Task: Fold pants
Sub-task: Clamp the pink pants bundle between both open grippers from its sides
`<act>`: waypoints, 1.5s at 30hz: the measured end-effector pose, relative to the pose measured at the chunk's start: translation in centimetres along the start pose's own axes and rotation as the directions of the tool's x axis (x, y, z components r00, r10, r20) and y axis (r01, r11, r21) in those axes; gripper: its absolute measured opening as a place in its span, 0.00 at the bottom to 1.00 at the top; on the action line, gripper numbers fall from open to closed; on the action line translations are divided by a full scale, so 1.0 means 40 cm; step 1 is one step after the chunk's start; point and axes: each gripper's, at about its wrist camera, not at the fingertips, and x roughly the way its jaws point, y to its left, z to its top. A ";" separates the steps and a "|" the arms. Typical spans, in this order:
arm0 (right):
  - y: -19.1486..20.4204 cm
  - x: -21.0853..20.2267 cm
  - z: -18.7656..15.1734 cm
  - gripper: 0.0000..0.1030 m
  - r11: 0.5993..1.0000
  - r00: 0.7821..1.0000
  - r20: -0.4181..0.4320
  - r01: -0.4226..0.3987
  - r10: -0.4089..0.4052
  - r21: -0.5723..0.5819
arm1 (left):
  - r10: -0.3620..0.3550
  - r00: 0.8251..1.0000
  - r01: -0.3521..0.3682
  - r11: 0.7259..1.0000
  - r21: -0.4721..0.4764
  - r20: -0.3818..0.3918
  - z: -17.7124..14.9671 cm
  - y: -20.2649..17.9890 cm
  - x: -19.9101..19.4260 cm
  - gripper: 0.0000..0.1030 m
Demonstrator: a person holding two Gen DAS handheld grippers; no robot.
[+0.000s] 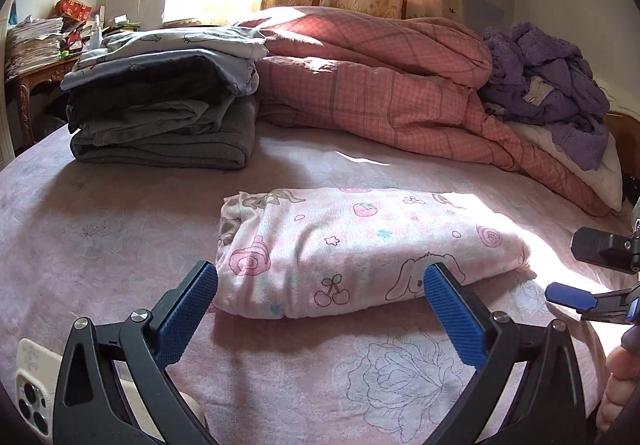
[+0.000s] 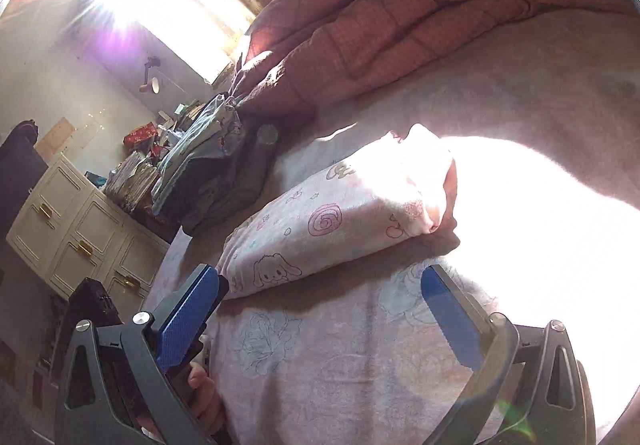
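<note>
Both grippers, left (image 1: 320, 281) and right (image 2: 322, 285), gape wide and empty just before the one folded pants (image 1: 360, 249) bundle on the bed (image 1: 120, 213). A careless nudge could spring the folds open. Beyond the pants: one clothes stack (image 1: 160, 101), one quilt (image 1: 380, 77).

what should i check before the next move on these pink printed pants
1. Pink printed pants folded into a compact bundle on the bed sheet: ok.
2. Left tool open and holding nothing: ok.
3. Right tool open and holding nothing: ok.
4. Both tools in front of the near edge of the bundle, neither pressing on it: ok.
5. Stack of folded clothes at the far left has a flat top for another piece: ok.
6. Far edge of the bundle tidy, no loose layers: cannot tell, sunlight washes it out.
</note>
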 end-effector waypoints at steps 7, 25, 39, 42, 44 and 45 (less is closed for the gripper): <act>0.007 0.103 0.030 0.99 0.996 0.984 -0.179 0.011 0.005 0.084 | -0.001 0.998 0.001 1.000 -0.008 -0.057 -0.005 0.001 0.026 0.99; 0.018 0.265 0.119 0.99 0.998 0.995 -0.098 -0.010 0.016 0.063 | -0.350 0.926 0.311 0.920 -0.239 -0.144 -0.008 0.045 0.026 0.99; 0.011 0.233 0.112 0.99 0.997 0.996 -0.037 -0.076 0.077 0.035 | -0.414 0.893 0.222 0.744 -0.630 -0.175 -0.002 0.089 0.069 0.88; 0.004 0.226 0.111 0.99 0.995 0.996 -0.018 -0.087 0.088 0.048 | -0.350 0.925 0.192 0.767 -0.612 -0.148 0.032 0.095 0.091 0.90; 0.006 0.227 0.115 0.99 0.996 0.997 -0.020 -0.075 0.076 0.049 | -0.305 0.941 0.146 0.761 -0.633 -0.149 0.038 0.112 0.116 0.90; 0.002 0.228 0.119 0.99 0.996 0.997 -0.026 -0.069 0.070 0.054 | -0.297 0.943 0.138 0.755 -0.642 -0.146 0.038 0.118 0.129 0.90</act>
